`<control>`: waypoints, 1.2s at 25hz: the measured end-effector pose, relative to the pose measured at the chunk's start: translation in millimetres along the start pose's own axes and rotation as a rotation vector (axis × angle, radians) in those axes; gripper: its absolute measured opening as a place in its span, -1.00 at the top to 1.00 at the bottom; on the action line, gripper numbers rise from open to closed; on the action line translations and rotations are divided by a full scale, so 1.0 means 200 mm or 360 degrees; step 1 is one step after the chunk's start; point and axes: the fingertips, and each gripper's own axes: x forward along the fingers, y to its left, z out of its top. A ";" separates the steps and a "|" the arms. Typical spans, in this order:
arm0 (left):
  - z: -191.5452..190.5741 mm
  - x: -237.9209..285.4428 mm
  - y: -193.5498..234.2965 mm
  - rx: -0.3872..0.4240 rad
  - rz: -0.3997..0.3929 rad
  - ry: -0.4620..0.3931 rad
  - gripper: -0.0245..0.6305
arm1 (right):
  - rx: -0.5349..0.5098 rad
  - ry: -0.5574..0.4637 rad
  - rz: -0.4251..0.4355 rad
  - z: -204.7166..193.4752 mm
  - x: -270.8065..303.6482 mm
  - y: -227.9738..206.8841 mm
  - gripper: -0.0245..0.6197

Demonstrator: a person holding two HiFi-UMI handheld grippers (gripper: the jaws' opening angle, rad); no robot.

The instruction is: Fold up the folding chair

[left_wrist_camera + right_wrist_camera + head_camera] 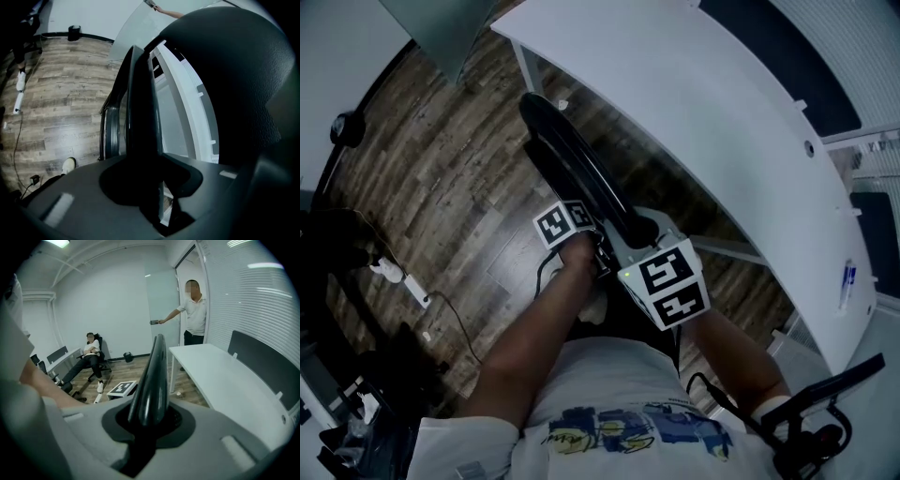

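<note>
**Folding chair pinched at both ends of one edge, tight spot by the table**

Folding chair (581, 169) looks pretty much flat to me now. It's a thin black slab slanting away from my chest, right alongside the rim of the white table (722, 122). The left gripper (150, 187) is clamped on the matte edge, and the right gripper (146, 420) is clamped on the glossy rounded edge just beside it. Neither has any slack that I can see.

What worries me:
- That glossy edge looks slippery and the right jaws only have a narrow bite. If the slab twists, I'd guess it slides out and the whole weight lands on the left.
- The far end sits near the table leg (530, 70). Swing it wide and it knocks the leg or catches under the tabletop.
- Nothing seems to lock the panels, so tipping it could let it flop open again.

Other stuff around: there's a power strip with cable (417, 291) on the wood floor (441, 187) to my left, which is a trip risk. A standing person (194, 315) is at the doorway and a seated person (89, 355) is further back, both well apart from me. I can't tell if the chair's far end touches the floor.
</note>
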 end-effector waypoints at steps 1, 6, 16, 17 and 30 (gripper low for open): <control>0.02 0.03 -0.01 -0.0028 0.0005 -0.0023 0.53 | -0.0020 0.0002 0.0032 0.01 0.02 -0.04 0.74; 0.10 0.15 -0.09 -0.0127 0.0018 -0.0136 0.53 | -0.0132 0.0004 0.0149 0.03 0.07 -0.19 0.74; 0.14 0.40 -0.18 -0.0249 0.0106 -0.0171 0.53 | -0.0157 0.0053 0.0263 -0.02 0.16 -0.52 0.74; 0.14 0.42 -0.19 -0.0248 0.0119 -0.0165 0.53 | -0.0155 0.0051 0.0264 -0.03 0.16 -0.56 0.74; 0.19 0.61 -0.36 -0.0260 0.0139 -0.0106 0.51 | -0.0081 0.0047 0.0334 -0.03 0.20 -0.91 0.74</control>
